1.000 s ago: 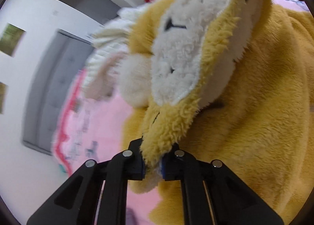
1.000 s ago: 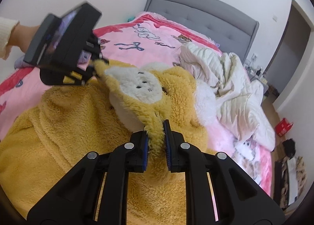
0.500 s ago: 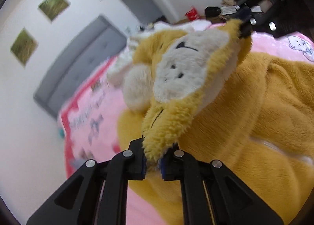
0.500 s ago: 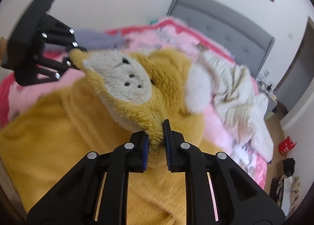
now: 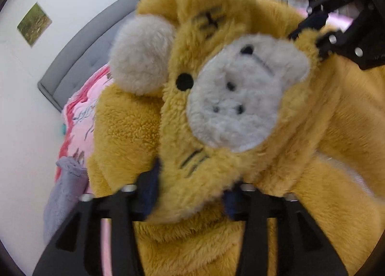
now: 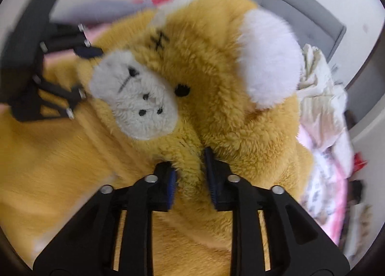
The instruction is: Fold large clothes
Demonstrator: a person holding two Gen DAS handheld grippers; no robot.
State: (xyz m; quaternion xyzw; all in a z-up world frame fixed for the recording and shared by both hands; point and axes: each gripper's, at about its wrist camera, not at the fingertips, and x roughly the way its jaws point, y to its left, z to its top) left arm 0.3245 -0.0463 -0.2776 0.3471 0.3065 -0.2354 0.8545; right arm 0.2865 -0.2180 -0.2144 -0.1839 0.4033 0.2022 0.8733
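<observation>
your left gripper (image 5: 190, 194) is letting go: its jaws are spreading, and the edge of the yellow fleece hood (image 5: 235, 98) sits loose between the blue pads (image 5: 150, 189) rather than being squeezed. your right gripper (image 6: 191, 179) is also opening, with a fold of the same hood between its pads (image 6: 171, 184); the fleece still brushes them, but the gap is plain, so call it released.

the hood, with its white muzzle (image 6: 137, 105), stitched eye and white ear (image 6: 269, 59), is lying down on the yellow body of the garment (image 6: 48, 167), which is spread on the pink bed cover (image 5: 79, 117).

what each camera gives you that the other does not: the left wrist view shows two small pictures (image 5: 35, 23) on the wall, the grey headboard (image 5: 79, 59) running along the left, and a grey cloth (image 5: 65, 199) bunched at the edge of the bed below it. it also shows your right gripper coming in from the top right corner, its tips at the hood's far edge. the right wrist view shows a crumpled cream blanket (image 6: 320, 98) on the far side of the bed, to the right of the hood, and your left gripper as a blurred dark shape at the upper left, its tips beside the muzzle. the cream blanket is hidden behind the hood in the left view.
</observation>
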